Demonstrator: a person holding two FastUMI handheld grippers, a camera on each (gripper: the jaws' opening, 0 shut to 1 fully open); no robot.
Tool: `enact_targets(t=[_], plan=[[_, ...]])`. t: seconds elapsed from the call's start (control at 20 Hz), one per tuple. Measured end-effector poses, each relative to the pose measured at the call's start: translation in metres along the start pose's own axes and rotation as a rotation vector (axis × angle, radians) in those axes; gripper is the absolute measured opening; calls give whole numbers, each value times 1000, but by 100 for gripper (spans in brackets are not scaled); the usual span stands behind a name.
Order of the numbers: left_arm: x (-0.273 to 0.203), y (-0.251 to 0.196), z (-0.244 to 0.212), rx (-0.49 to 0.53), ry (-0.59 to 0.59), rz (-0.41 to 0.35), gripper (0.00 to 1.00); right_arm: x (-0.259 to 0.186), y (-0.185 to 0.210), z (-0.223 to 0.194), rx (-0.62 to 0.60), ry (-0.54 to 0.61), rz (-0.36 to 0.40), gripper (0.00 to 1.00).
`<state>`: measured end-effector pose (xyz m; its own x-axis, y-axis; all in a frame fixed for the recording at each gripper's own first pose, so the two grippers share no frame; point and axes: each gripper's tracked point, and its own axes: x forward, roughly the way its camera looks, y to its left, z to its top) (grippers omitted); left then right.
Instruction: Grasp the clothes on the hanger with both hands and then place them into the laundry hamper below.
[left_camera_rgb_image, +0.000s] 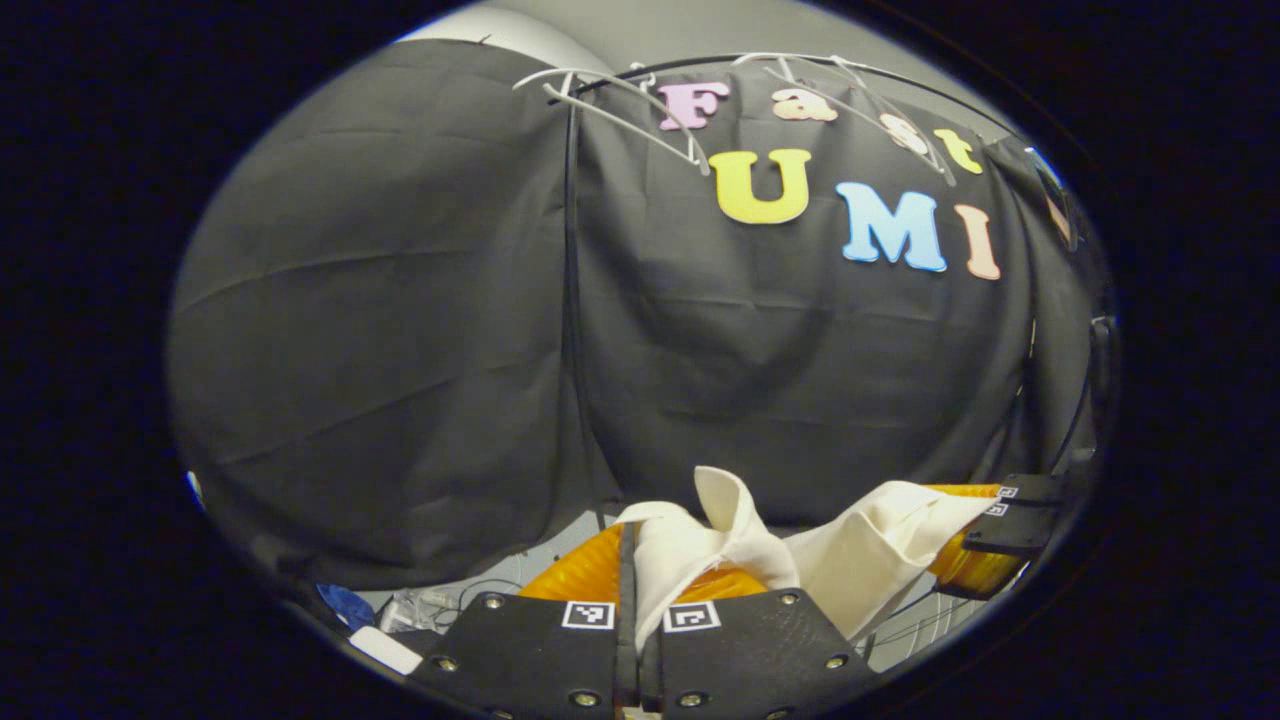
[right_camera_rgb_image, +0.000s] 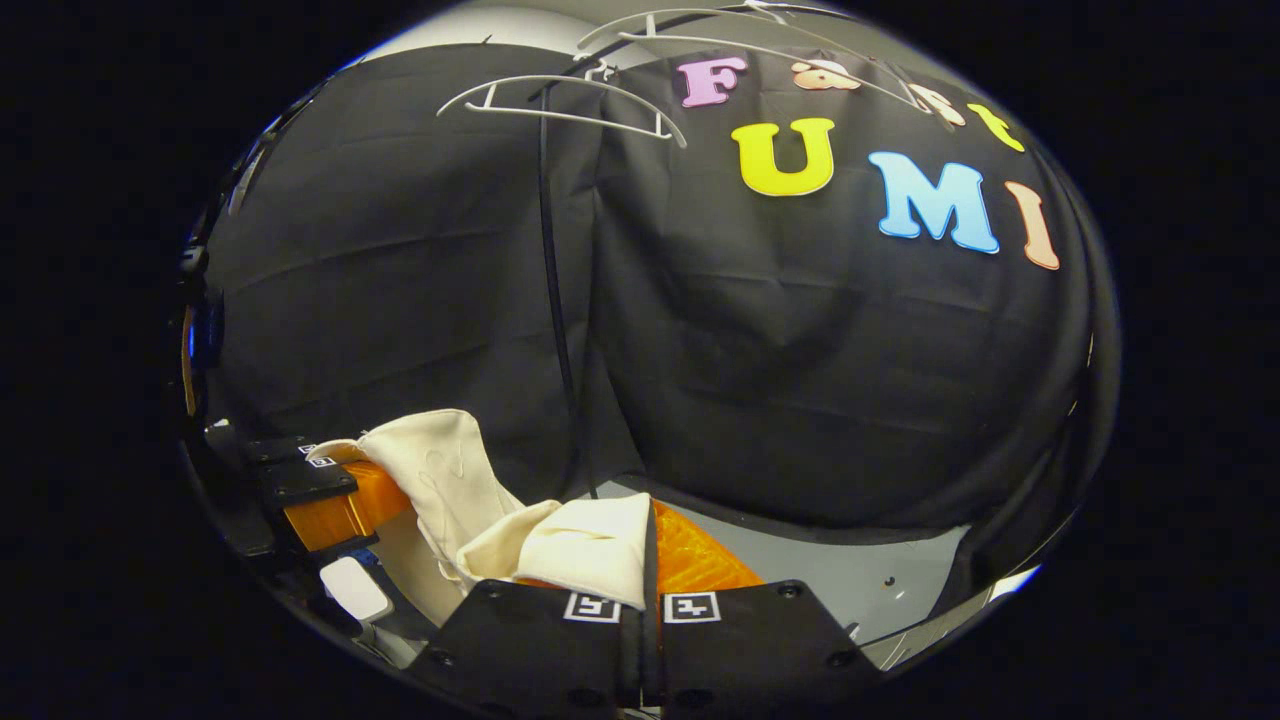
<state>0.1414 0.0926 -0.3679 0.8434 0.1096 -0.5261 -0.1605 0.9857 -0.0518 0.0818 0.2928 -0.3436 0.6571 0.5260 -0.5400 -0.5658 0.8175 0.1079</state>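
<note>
1. While both grippers sit low in the booth, the cream garment (left_camera_rgb_image: 740, 555) stretches between them, off the white hangers (left_camera_rgb_image: 640, 115) that hang bare above.
2. Seen from the left gripper view, the left gripper (left_camera_rgb_image: 637, 590) has its fingers pressed together with a fold of the cloth pinched between them.
3. From the right gripper view, the right gripper (right_camera_rgb_image: 648, 580) is likewise clamped on the garment's other end.
4. An orange hamper (right_camera_rgb_image: 700, 565) lies just beneath the cloth.
</note>
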Motion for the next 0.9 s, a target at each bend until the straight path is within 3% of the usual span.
enact_targets(t=[0.6, 0.65, 0.7, 0.8, 0.85, 0.9], plan=[[22, 11, -75, -15, 193, 59, 6, 45, -7, -47, 3, 126, -23, 7], [24, 12, -84, -14, 207, 64, 5, 47, -10, -52, 6, 142, -27, 10], [28, 13, -88, -10, 217, 70, 10, 50, -9, -58, 7, 158, -27, 10], [25, 12, -88, 0, 234, 76, 43, 46, -14, -64, 1, 177, -43, 19], [26, 11, -87, 7, 232, 75, 59, 44, -18, -62, 2, 178, -46, 31], [25, 8, -83, 12, 223, 73, 76, 45, -18, -61, 6, 179, -46, 32]])
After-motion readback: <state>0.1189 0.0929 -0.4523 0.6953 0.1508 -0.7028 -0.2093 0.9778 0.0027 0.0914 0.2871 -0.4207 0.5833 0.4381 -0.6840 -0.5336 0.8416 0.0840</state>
